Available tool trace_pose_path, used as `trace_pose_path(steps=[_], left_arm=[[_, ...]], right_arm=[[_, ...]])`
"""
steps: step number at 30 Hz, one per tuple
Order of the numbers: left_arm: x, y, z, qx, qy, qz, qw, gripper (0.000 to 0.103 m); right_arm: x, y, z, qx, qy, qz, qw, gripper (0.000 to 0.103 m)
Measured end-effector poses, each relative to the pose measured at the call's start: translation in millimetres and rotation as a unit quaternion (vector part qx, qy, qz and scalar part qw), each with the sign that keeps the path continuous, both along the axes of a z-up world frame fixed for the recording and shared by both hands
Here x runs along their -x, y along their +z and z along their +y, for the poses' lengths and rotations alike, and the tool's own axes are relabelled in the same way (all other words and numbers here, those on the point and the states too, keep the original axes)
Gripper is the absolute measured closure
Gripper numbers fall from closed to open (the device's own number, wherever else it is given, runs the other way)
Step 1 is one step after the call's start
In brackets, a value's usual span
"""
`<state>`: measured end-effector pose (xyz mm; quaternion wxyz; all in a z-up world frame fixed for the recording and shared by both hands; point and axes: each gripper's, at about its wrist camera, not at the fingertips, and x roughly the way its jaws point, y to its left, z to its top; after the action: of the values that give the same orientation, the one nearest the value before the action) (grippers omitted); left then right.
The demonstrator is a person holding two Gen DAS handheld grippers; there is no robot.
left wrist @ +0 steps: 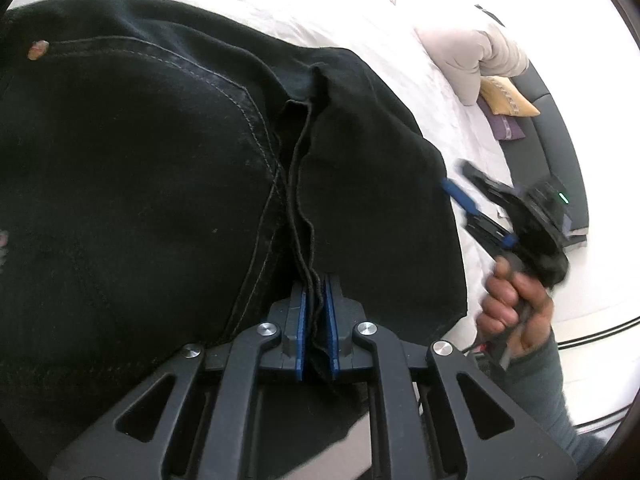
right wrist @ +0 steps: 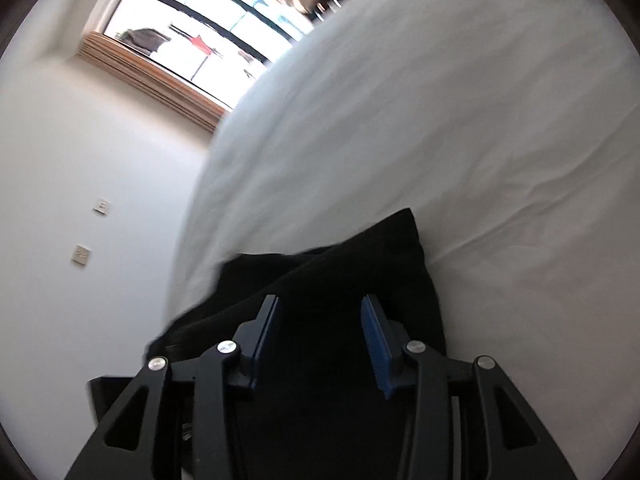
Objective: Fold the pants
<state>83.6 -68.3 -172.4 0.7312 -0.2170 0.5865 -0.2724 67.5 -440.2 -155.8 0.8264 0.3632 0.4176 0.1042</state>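
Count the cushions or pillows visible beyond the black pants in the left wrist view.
3: a beige pillow on the white bed, a yellow cushion just below it, and a purple cushion under that. Others may be hidden out of frame.

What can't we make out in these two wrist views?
- Left wrist view: the pants run off the left and bottom edges; their full extent is cut off.
- Left wrist view: right gripper is motion-blurred; its contact with the pants is unclear.
- Right wrist view: the bed sheet is blurred; the left gripper is out of frame.
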Motion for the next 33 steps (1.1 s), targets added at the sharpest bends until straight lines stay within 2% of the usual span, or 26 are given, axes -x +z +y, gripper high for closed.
trace_pose_path(steps=[3, 5, 6, 7, 8, 11, 13, 14, 15, 17, 19, 21, 24, 25, 27, 28, 29, 31, 33], left_arm=[[9, 27, 4, -0.032, 0.003, -0.038, 0.9987, 0.093], [13, 45, 6, -0.027, 0.005, -0.061, 0.9978, 0.093], [13, 51, 4, -0.023, 0.003, -0.069, 0.9973, 0.093], [15, 57, 0, -0.019, -0.003, -0.076, 0.9969, 0.093], [16, 58, -8, -0.009, -0.015, -0.078, 0.9968, 0.093], [17, 42, -32, -0.001, -0.050, -0.073, 0.9961, 0.093], [17, 19, -42, -0.011, -0.061, -0.048, 0.9970, 0.093], [15, 5, -44, -0.017, -0.059, -0.033, 0.9976, 0.093], [15, -6, -41, -0.003, -0.052, -0.029, 0.9982, 0.093], [12, -15, -30, 0.039, -0.036, -0.019, 0.9984, 0.093], [13, -5, -22, 0.035, -0.026, -0.018, 0.9989, 0.093], [20, 16, -11, 0.034, -0.011, -0.045, 0.9984, 0.093], [41, 50, 25, 0.028, 0.029, -0.113, 0.9928, 0.092], [48, 56, 37, 0.022, 0.044, -0.126, 0.9909, 0.089], [62, 65, 68, 0.007, 0.082, -0.140, 0.9867, 0.074], [71, 67, 88, -0.004, 0.110, -0.141, 0.9838, 0.042], [80, 68, 104, -0.006, 0.135, -0.141, 0.9807, 0.017], [96, 68, 135, 0.002, 0.199, -0.146, 0.9691, 0.015], [105, 62, 165, 0.003, 0.248, -0.129, 0.9601, 0.014]], right_arm=[[42, 12, -1, -0.035, -0.007, -0.023, 0.999, 0.040], [60, -6, 8, -0.044, 0.003, 0.008, 0.999, 0.039], [68, -23, 14, -0.033, 0.012, 0.038, 0.999, 0.042], [77, -35, 17, -0.030, 0.010, 0.034, 0.999, 0.048], [87, -36, 14, -0.029, -0.006, 0.007, 1.000, 0.054], [90, -29, 10, -0.055, -0.031, 0.021, 0.998, 0.052], [88, -16, 16, -0.046, -0.019, 0.007, 0.999, 0.047], [88, -12, 22, -0.033, -0.004, 0.003, 0.999, 0.040], [88, -15, 24, -0.024, 0.003, 0.010, 1.000, 0.036], [86, -25, 29, -0.007, 0.018, 0.028, 0.999, 0.036], [86, -16, 35, 0.015, 0.019, 0.029, 0.999, 0.037], [92, -3, 38, 0.010, 0.013, 0.025, 1.000, 0.036], [87, 23, 59, -0.010, 0.037, -0.024, 0.999, 0.035], [80, 30, 71, -0.014, 0.052, -0.032, 0.998, 0.035], [68, 35, 93, -0.030, 0.087, -0.039, 0.995, 0.035], [58, 38, 112, -0.030, 0.108, -0.041, 0.993, 0.035], [51, 38, 125, -0.032, 0.124, -0.040, 0.991, 0.035], [32, 36, 160, -0.036, 0.167, -0.035, 0.985, 0.035], [18, 31, 185, -0.038, 0.192, -0.030, 0.980, 0.035]])
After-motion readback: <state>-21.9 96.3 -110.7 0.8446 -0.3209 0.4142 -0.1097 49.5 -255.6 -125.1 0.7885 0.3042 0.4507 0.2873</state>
